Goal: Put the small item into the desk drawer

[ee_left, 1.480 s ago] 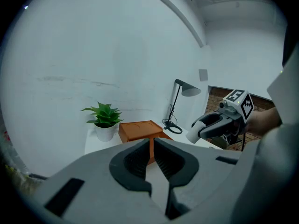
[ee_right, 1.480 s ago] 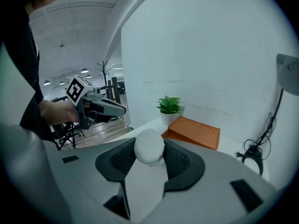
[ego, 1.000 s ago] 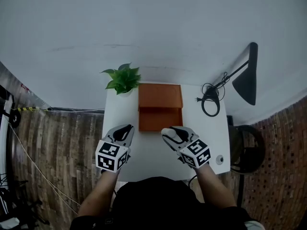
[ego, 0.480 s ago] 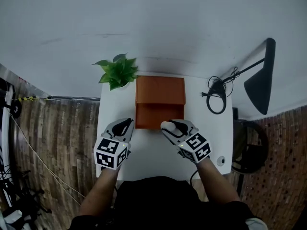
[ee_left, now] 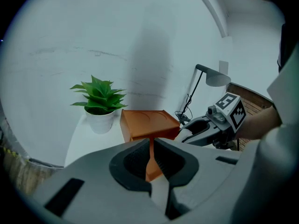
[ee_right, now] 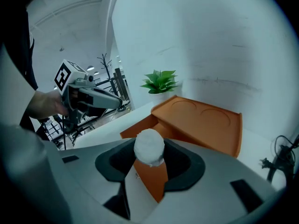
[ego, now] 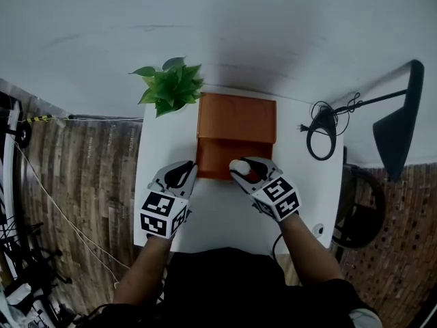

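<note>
An orange desk drawer unit (ego: pixel 237 118) stands at the back of the white desk (ego: pixel 218 217), its drawer (ego: pixel 217 157) pulled out toward me. My right gripper (ego: pixel 242 169) is shut on a small white round item (ego: pixel 238 165), held over the drawer's front edge. The right gripper view shows the white item (ee_right: pixel 149 146) pinched between the jaws, with the orange unit (ee_right: pixel 201 120) just beyond. My left gripper (ego: pixel 183 175) hovers beside the drawer's left front corner, jaws together and empty; its own view shows the left gripper (ee_left: pixel 152 146) pointing at the unit (ee_left: pixel 148 124).
A potted green plant (ego: pixel 167 87) stands at the desk's back left, next to the unit. A black desk lamp (ego: pixel 396 128) and a coiled black cable (ego: pixel 322 132) occupy the right side. A dark round chair (ego: pixel 358 217) sits off the desk's right edge.
Both grippers moved forward toward the drawer unit. The right one carried the white item up to the open drawer's front edge; the left one came up beside the drawer's left corner.
</note>
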Tool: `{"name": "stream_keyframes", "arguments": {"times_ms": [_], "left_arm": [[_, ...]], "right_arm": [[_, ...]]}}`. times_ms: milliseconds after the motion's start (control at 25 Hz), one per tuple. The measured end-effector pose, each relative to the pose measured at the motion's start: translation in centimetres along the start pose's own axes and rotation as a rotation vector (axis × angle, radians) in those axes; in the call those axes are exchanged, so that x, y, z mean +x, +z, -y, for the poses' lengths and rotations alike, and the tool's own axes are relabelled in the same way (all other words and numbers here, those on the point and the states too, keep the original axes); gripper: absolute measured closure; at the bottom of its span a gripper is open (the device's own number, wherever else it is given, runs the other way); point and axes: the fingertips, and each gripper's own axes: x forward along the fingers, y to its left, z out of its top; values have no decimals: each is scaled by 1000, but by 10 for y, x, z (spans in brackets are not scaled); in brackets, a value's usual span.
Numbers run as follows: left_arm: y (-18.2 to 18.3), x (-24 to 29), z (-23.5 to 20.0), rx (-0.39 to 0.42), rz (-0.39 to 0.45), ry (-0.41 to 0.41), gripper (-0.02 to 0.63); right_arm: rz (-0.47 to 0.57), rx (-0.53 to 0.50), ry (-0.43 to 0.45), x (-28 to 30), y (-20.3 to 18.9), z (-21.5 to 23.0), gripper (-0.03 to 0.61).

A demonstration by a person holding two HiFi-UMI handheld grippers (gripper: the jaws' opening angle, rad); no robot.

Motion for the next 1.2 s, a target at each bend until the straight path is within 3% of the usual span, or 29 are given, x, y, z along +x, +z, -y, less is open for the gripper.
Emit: {"name": "stream_keyframes", "arguments": {"times_ms": [800, 1200], "left_arm": [[-15, -3, -6, -26, -27, 5, 578], [-10, -38, -1, 3, 1, 3, 578]], "right_arm": [[-136, -5, -35, 49, -29, 23, 397], [-113, 7, -106, 37, -26, 20, 368]]}}
